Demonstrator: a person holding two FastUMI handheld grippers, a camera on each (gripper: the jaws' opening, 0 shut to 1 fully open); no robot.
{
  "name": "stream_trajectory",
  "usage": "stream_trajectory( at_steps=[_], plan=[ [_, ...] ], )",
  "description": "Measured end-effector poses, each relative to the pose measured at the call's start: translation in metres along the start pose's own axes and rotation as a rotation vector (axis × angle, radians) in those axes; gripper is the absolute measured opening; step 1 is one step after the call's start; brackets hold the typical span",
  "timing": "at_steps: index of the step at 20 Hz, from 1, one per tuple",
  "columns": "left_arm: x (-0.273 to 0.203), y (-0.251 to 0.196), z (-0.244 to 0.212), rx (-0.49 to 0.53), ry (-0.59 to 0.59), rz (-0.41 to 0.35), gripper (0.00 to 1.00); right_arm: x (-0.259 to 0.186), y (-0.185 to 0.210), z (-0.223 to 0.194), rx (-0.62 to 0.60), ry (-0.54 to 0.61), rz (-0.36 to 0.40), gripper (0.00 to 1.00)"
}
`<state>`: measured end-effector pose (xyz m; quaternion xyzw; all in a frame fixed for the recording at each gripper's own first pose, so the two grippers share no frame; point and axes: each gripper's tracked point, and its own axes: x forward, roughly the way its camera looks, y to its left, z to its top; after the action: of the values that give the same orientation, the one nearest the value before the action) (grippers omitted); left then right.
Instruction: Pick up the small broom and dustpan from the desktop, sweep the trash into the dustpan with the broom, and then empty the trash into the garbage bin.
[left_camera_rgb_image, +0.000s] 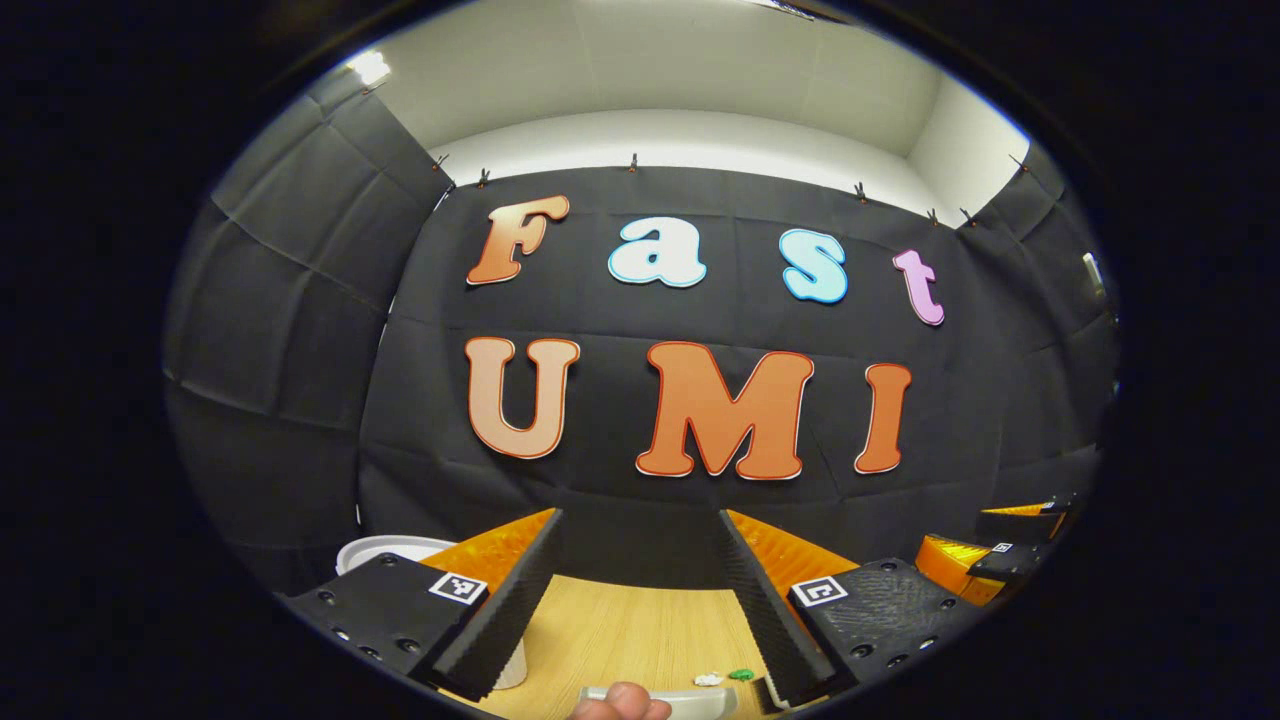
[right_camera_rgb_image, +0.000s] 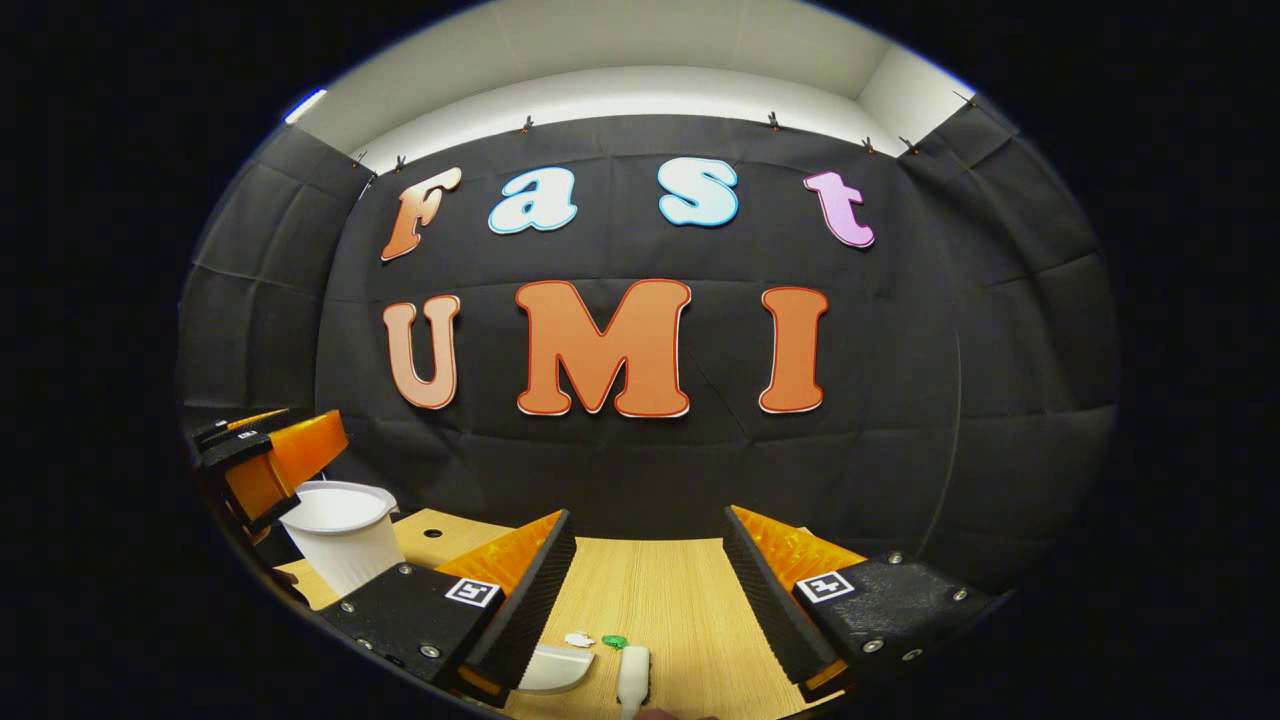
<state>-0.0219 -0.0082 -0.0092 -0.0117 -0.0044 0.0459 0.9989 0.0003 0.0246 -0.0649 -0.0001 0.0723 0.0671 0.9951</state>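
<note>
My left gripper (left_camera_rgb_image: 640, 516) hangs open over the wooden desktop (left_camera_rgb_image: 620, 620), nothing between its fingers. Just below it lie a white scrap (left_camera_rgb_image: 708, 679) and a green scrap (left_camera_rgb_image: 741, 674), beside a pale rounded piece (left_camera_rgb_image: 690, 700) that a fingertip (left_camera_rgb_image: 620, 703) touches; I cannot tell what that piece is. My right gripper (right_camera_rgb_image: 648, 514) is open too, above the same white scrap (right_camera_rgb_image: 579, 638) and green scrap (right_camera_rgb_image: 614, 641). A white dustpan (right_camera_rgb_image: 555, 668) lies partly under its left finger. The small white broom (right_camera_rgb_image: 633, 676) lies beside the dustpan.
A white garbage bin (right_camera_rgb_image: 340, 540) stands at the desk's left end, its rim (left_camera_rgb_image: 385, 545) behind my left finger. The other gripper (right_camera_rgb_image: 265, 450) hovers behind the bin; the right one (left_camera_rgb_image: 1010, 560) shows at far right. The black cloth wall closes off the desk's far edge.
</note>
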Motion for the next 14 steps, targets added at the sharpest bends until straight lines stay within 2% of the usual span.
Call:
stream_trajectory(
  at_steps=[4, 5, 8, 12, 14],
  plan=[
    [0.005, -0.001, 0.0, 0.0, 0.0, 0.012, 0.94, 0.0, 0.006, 0.002, -0.014, -0.009, -0.007, 0.92],
    [0.007, 0.001, -0.001, 0.027, -0.004, 0.009, 0.94, 0.0, 0.008, 0.0, -0.021, -0.007, -0.012, 0.92],
    [0.009, -0.007, -0.013, 0.045, 0.019, -0.053, 0.95, -0.001, 0.012, -0.01, -0.031, 0.027, -0.034, 0.92],
    [0.014, 0.0, -0.05, 0.016, 0.139, -0.108, 0.95, -0.003, 0.015, -0.037, -0.061, 0.101, -0.078, 0.92],
    [0.011, 0.001, -0.078, -0.003, 0.223, -0.144, 0.95, -0.004, 0.019, -0.063, -0.06, 0.179, -0.089, 0.92]
  ],
)
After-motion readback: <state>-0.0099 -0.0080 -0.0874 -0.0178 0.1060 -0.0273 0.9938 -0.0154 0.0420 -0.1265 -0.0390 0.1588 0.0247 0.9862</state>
